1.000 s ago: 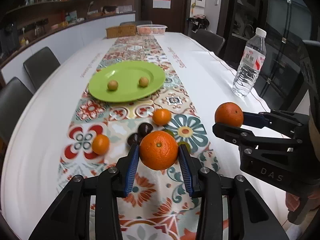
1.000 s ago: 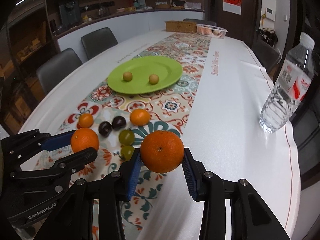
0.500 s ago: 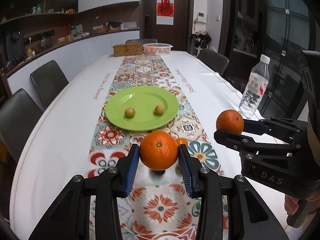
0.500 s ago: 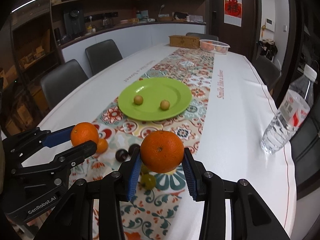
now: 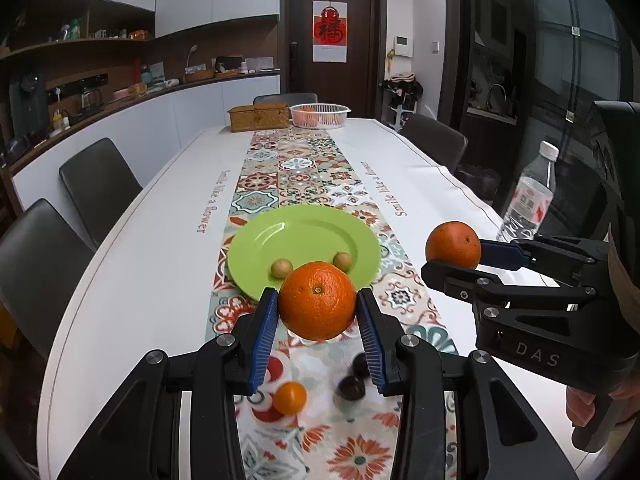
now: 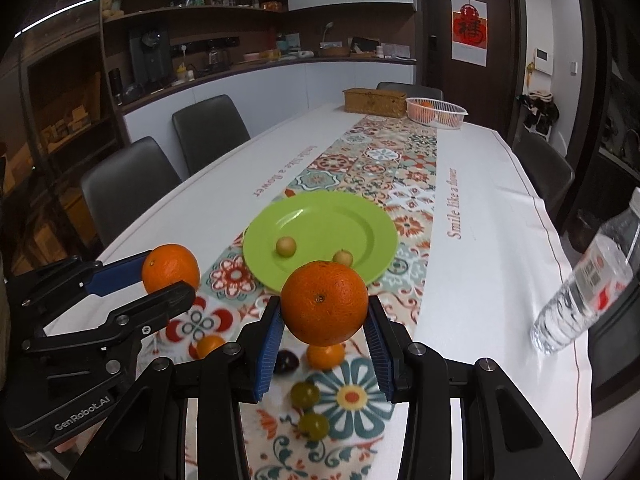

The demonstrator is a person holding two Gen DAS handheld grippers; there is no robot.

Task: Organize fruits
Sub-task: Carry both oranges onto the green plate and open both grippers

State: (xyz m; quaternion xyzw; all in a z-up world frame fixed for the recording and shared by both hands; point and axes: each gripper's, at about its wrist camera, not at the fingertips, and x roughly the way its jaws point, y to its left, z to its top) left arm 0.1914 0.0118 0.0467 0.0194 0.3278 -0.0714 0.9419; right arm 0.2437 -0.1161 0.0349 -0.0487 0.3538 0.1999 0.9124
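Note:
My left gripper [image 5: 317, 320] is shut on a large orange [image 5: 317, 300], held above the table near the front rim of the green plate [image 5: 308, 236]. My right gripper [image 6: 324, 324] is shut on another large orange [image 6: 324, 302]; it shows at the right of the left wrist view [image 5: 453, 245]. The plate [image 6: 332, 220] holds two small yellowish fruits [image 5: 281, 269] [image 5: 343, 260]. Below the grippers on the runner lie small oranges [image 5: 290, 398] [image 6: 325, 354], dark plums [image 5: 351, 387] [image 6: 287, 360] and green fruits [image 6: 305, 394] [image 6: 313, 425].
A water bottle [image 6: 588, 288] stands near the table's right edge. A white basket with fruit [image 5: 319, 115] and a wicker box [image 5: 259, 117] stand at the far end. Dark chairs [image 5: 100, 184] line both sides of the white table [image 5: 160, 248].
Both grippers have risen and moved forward toward the plate, each still holding its orange. The loose fruits now lie lower in both views.

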